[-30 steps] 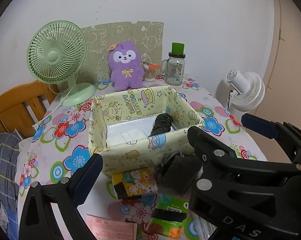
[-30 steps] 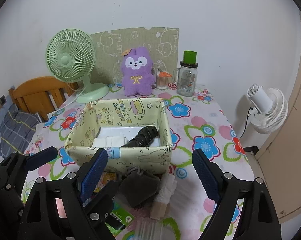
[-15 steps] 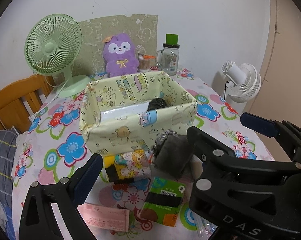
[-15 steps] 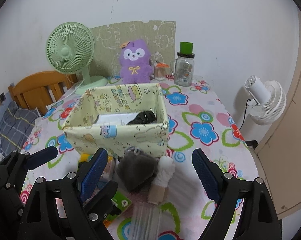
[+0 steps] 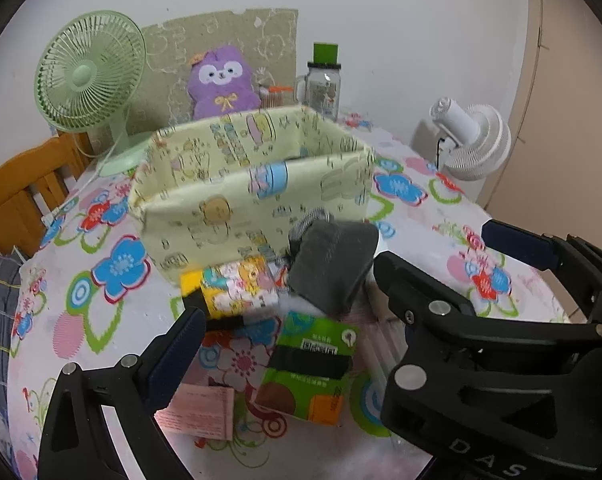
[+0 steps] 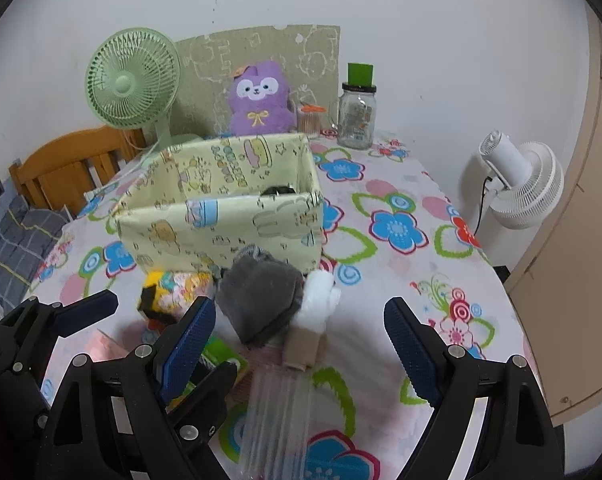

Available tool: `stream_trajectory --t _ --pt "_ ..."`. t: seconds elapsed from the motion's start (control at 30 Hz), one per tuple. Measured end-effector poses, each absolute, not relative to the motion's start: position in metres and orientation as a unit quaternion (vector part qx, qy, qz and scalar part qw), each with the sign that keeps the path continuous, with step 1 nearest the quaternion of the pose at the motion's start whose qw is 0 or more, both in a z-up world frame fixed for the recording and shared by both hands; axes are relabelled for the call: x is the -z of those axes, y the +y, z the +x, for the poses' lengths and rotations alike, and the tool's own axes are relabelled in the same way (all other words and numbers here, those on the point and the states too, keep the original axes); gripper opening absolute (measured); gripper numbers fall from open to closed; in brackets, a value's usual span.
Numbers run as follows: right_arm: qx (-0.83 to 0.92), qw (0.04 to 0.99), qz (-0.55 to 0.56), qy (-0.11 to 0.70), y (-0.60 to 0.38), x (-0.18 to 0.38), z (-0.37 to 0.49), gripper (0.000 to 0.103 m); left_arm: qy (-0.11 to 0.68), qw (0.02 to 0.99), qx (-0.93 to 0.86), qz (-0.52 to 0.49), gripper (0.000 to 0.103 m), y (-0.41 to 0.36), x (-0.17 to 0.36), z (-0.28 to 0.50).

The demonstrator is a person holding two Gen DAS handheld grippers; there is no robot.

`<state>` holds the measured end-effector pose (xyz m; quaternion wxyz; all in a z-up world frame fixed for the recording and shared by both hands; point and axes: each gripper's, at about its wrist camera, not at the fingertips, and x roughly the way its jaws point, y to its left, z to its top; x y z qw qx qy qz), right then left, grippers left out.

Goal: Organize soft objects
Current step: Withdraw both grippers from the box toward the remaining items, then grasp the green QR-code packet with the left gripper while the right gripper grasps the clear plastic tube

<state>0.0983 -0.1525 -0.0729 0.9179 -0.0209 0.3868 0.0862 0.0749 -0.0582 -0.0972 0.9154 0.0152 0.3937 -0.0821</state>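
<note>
a white wall backs the flower-print tabletop [image 6: 389, 264], where a green fan [image 6: 131, 82] and purple plush [image 6: 261, 100] stand behind the pale yellow fabric box [image 6: 221, 220]. the grey sock bundle [image 6: 261, 300] lies against the box's front. left tongs [image 5: 341, 280] and right tongs [image 6: 301, 340] hover open, holding nothing.

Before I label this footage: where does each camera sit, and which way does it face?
Left wrist: on the left tongs, low over the table, facing the fabric box; own blue-padded fingers and the right tongs show.
Right wrist: on the right tongs, facing the same box, left tongs at lower left.
Shared: box, grey sock, purple plush.
</note>
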Motion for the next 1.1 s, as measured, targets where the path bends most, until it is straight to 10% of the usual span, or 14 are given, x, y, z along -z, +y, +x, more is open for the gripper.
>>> stream_trajectory --t 0.8,1.1 --pt "-0.073 0.89 0.009 0.45 -0.158 0.13 0.089 0.088 0.445 0.892 0.078 0.012 0.101 -0.063 0.154 0.072" --pt "-0.075 0.885 0.016 0.458 -0.16 0.133 0.087 0.086 0.44 0.893 0.093 -0.006 0.084 -0.062 0.155 0.069"
